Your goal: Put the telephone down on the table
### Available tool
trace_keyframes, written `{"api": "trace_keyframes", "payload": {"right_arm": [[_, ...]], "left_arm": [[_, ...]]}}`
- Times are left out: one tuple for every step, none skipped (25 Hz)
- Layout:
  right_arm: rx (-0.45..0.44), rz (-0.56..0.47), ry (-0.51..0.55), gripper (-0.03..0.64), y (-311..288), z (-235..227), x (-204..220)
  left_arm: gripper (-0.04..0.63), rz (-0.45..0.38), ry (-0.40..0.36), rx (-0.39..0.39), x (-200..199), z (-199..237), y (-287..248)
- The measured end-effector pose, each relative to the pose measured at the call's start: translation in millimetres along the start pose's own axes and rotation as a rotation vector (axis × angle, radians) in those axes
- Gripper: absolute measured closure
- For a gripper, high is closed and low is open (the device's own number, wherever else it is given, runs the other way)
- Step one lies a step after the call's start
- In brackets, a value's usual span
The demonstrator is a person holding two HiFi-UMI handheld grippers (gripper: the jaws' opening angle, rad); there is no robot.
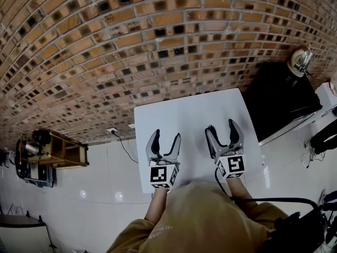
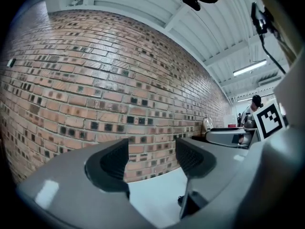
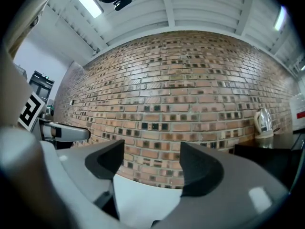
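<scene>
No telephone shows in any view. A small white table [image 1: 184, 112] stands against the brick wall, and its top looks bare. My left gripper [image 1: 166, 137] hovers over the table's near left part, open, with nothing between its dark pads. My right gripper [image 1: 221, 126] hovers over the near right part, jaws apart and empty. In the left gripper view the left gripper [image 2: 151, 159] points at the wall over the white tabletop [image 2: 152, 194], and the right gripper's jaw [image 2: 228, 137] shows at the right. In the right gripper view the right gripper [image 3: 151, 159] likewise frames only wall and tabletop [image 3: 143, 199].
A black counter [image 1: 279, 99] with a metal kettle [image 1: 301, 61] stands right of the table. A wooden shelf unit [image 1: 58, 151] sits on the white tiled floor at the left. A wall socket with a black cable [image 1: 120, 140] is left of the table.
</scene>
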State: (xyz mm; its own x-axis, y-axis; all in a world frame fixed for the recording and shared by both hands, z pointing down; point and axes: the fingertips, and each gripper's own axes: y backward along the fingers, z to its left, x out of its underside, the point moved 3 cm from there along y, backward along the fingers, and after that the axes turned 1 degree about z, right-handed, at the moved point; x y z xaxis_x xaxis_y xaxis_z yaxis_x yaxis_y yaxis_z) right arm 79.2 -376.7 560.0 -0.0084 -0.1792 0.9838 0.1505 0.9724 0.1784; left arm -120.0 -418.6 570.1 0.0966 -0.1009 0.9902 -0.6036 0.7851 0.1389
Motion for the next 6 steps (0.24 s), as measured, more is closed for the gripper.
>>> {"api": "trace_keyframes", "payload": {"right_arm": [[0.007,0.001,0.0,0.262,-0.1,-1.0,0.3],[0.013,-0.001,0.003,0.262,-0.5,-1.6,0.4],[0.022,-0.002,0.008,0.262,-1.1,-1.9,0.6],[0.033,-0.002,0.015,0.264,-1.8,-2.2,1.1],[0.044,-0.001,0.023,0.264,-2.5,-2.3,1.8],[0.055,0.001,0.03,0.264,-3.3,-2.3,2.6]], "left_arm": [[0.305,0.003,-0.002,-0.02,0.6,3.6,1.1],[0.305,0.008,-0.005,-0.04,1.5,7.5,1.9],[0.305,0.013,-0.008,-0.059,2.6,11.7,2.5],[0.305,0.016,-0.012,-0.075,3.5,15.7,3.1],[0.305,0.016,-0.016,-0.089,4.1,19.6,3.5],[0.305,0.016,-0.021,-0.102,4.6,23.4,4.0]]}}
